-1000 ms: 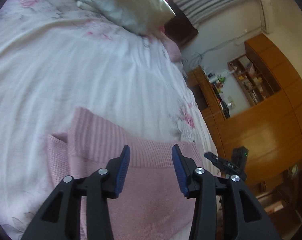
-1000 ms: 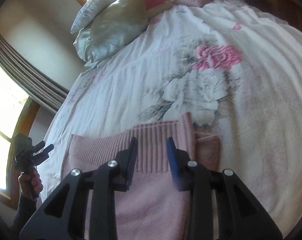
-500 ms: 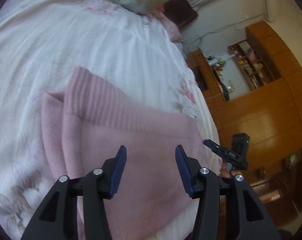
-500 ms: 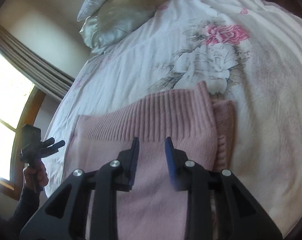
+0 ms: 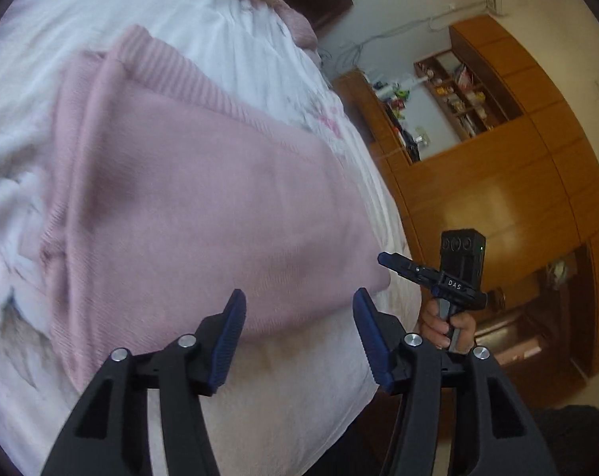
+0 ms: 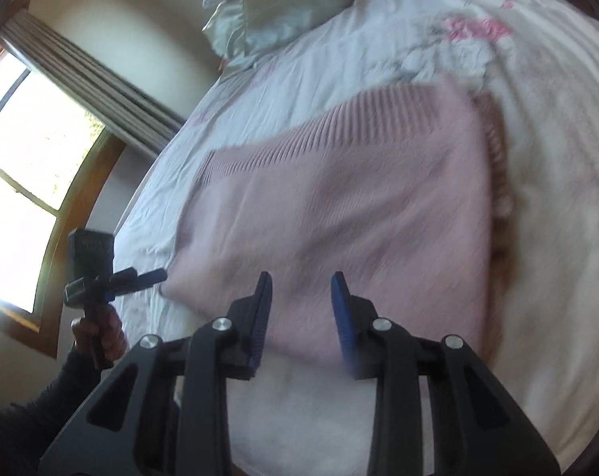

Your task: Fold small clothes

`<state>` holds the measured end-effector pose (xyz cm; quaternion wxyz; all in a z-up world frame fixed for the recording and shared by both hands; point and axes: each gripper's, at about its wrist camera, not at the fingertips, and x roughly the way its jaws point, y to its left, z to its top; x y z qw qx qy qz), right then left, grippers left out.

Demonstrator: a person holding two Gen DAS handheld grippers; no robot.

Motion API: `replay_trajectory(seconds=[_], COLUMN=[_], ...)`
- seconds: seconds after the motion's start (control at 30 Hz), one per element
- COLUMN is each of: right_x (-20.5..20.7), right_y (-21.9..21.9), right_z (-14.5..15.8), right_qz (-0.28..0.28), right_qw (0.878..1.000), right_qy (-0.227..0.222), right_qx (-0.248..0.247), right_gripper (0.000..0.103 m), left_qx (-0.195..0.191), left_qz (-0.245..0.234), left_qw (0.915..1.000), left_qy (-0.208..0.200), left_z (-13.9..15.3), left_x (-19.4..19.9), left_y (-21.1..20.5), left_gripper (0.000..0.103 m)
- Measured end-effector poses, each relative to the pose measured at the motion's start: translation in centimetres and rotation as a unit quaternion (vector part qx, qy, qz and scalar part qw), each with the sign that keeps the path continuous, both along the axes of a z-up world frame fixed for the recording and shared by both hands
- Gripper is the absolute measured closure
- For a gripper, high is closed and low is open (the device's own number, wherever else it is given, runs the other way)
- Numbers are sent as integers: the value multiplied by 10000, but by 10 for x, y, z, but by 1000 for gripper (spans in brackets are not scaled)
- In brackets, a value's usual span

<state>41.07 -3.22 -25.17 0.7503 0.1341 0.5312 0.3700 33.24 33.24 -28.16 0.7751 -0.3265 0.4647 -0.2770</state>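
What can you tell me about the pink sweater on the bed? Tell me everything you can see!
The pink sweater is soft-looking knit, folded into a flat, roughly rectangular bundle. A ribbed band runs along its far edge, and another folded layer peeks out along one side. It lies on the white flowered bedspread near the bed's front edge. Nothing grips it: the left claw and right claw are both open and hover just in front of its near edge.

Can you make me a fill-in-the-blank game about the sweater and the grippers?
1. The sweater is the colour ____.
2. It lies on a ____ with a flowered cover.
3. The left gripper and the right gripper are both ____, holding nothing.
4. Wooden ____ stand along the wall.

Missing words: pink; bed; open; cupboards
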Motion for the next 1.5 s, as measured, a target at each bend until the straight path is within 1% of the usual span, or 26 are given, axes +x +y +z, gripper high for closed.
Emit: replay_trajectory(seconds=[0.07,0.1,0.13,0.17,0.2,0.3,0.33,0.37,0.4,0.47,0.5,0.53,0.57,0.6,0.67,0.77,0.83,0.9,0.97,1.03,1.13,1.23,1.3,1.33,1.43,1.5], right_x=[-11,-12,-11,-8,-3,-1,-1,-1,-2,-6,-11,-19,-28,-37,-59,-101,-125,-144,-151,-153,-157,-162,-161,-160,-155,-154], right_y=[11,12,8,1,-11,-43,-56,-68,-81,-103,-110,-114,-111,-105,-76,0,52,101,146,181,219,241,252,256,270,279], right_z=[-28,-41,-48,-51,-52,-47,-45,-43,-40,-31,-21,-12,3,14,38,55,53,45,35,23,10,-4,-17,-23,-37,-44], right_qz=[44,-23,-118,-264,-436,-645,-731,-832,-944,-1207,-1386,-1424,-1363,-1296,-995,-204,284,775,1181,1436,1642,1795,1898,1932,1993,2031], right_qw=[9996,9993,9992,9989,9983,9969,9962,9956,9946,9916,9880,9855,9848,9833,9767,9590,9470,9371,9255,9194,9076,8803,8668,8624,8570,8442], right_qy=[227,283,266,307,388,443,464,438,423,360,181,-42,-291,-500,-1037,-1797,-2136,-2380,-2549,-2585,-2741,-3196,-3352,-3394,-3451,-3644], right_qx=[-153,-229,-273,-226,-68,51,29,-27,-92,-306,-663,-918,-1037,-1172,-1592,-2180,-2384,-2432,-2542,-2594,-2725,-3011,-3165,-3223,-3268,-3366], right_gripper=[72,79,93,99,99,99,98,98,96,92,74,73,73,73,73,69,52,48,48,50,50,48,48,48,48,48], left_qx=[144,270,368,267,96,67,74,86,-41,-123,-125,34,126,101,-6,-161,-273,-357,-437,-496,-478,-497,-519,-557,-692,-694], left_qz=[-20,48,122,216,276,384,413,485,508,649,727,862,981,1015,1062,1019,989,1010,1044,1090,1045,923,855,808,680,586], left_qw=[9997,9993,9988,9986,9985,9981,9977,9970,9967,9949,9939,9922,9909,9905,9900,9906,9902,9887,9862,9838,9819,9816,9828,9837,9849,9855], left_qy=[200,264,313,404,470,481,524,605,637,765,820,898,915,924,924,903,945,1047,1205,1333,1507,1598,1551,1505,1434,1431], left_z=[-21,-30,-38,-44,-47,-40,-39,-37,-35,-28,-23,-16,-10,-4,8,19,21,14,4,-8,-27,-42,-46,-47,-51,-54], left_x=[2,3,4,3,2,-11,-16,-23,-28,-39,-41,-43,-45,-45,-38,-18,5,26,51,74,102,122,134,138,152,160], left_y=[-11,-11,-7,-1,5,24,32,43,54,79,92,104,116,126,142,150,148,148,147,145,142,139,138,138,135,132], left_gripper=[48,50,62,70,70,69,63,49,48,37,28,6,4,4,4,4,4,4,4,4,4,4,4,4,4,4])
